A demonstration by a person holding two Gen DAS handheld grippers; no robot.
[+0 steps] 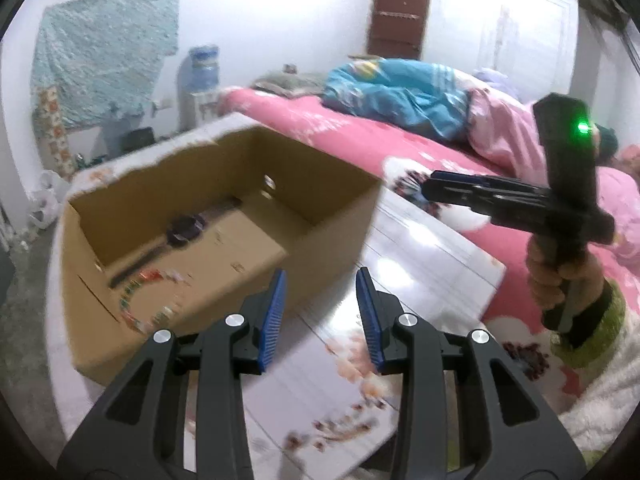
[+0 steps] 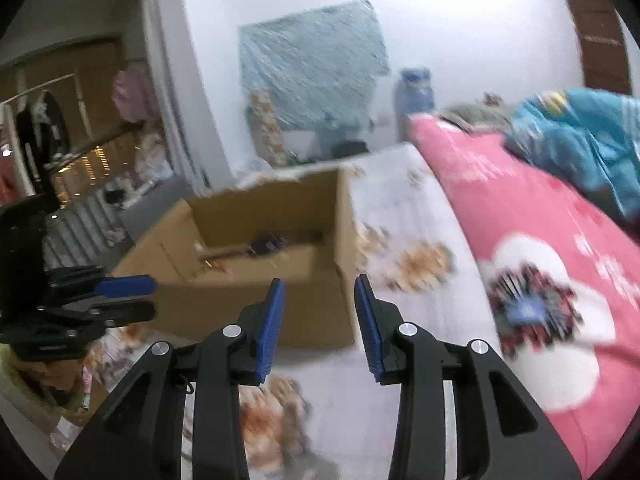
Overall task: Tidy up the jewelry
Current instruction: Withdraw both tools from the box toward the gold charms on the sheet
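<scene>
Here, one open cardboard box (image 1: 208, 216) on a white worktop (image 1: 420, 264) printed with pale flowers; torn upper rim, plain brown walls, a hand-slot cut in the far wall.

Contents: a dark purple piece with a long thin dark strap or stem (image 1: 185, 232) lying on the box floor, and a curved string of small coloured beads (image 1: 136, 304) nearer the front wall. Both are blurred; their exact kind cannot be told.

Surroundings: a bed with a pink flowered sheet (image 1: 340, 128) along the worktop's far side, a crumpled blue quilt (image 1: 404, 92) and pink bedding on it. A water bottle (image 1: 204, 68) against the white wall, a pale blue cloth (image 1: 108, 68) hung beside it, a brown door (image 1: 400, 16) behind. In the right wrist view, a clothes rail with hanging garments (image 2: 44, 120) at the left.

Left gripper (image 1: 320, 316): black arms, ribbed blue pads, jaws released, nothing between them. It hangs over the worktop at the box's near corner; the beads lie ahead and to its left, inside the box, with the front wall between.

Right gripper (image 2: 320, 320): same build, jaws released and empty, aimed at the box's near wall and right corner; the purple piece lies beyond that wall, apart from the pads. A hand (image 1: 560, 280) in a green cuff holds it.
</scene>
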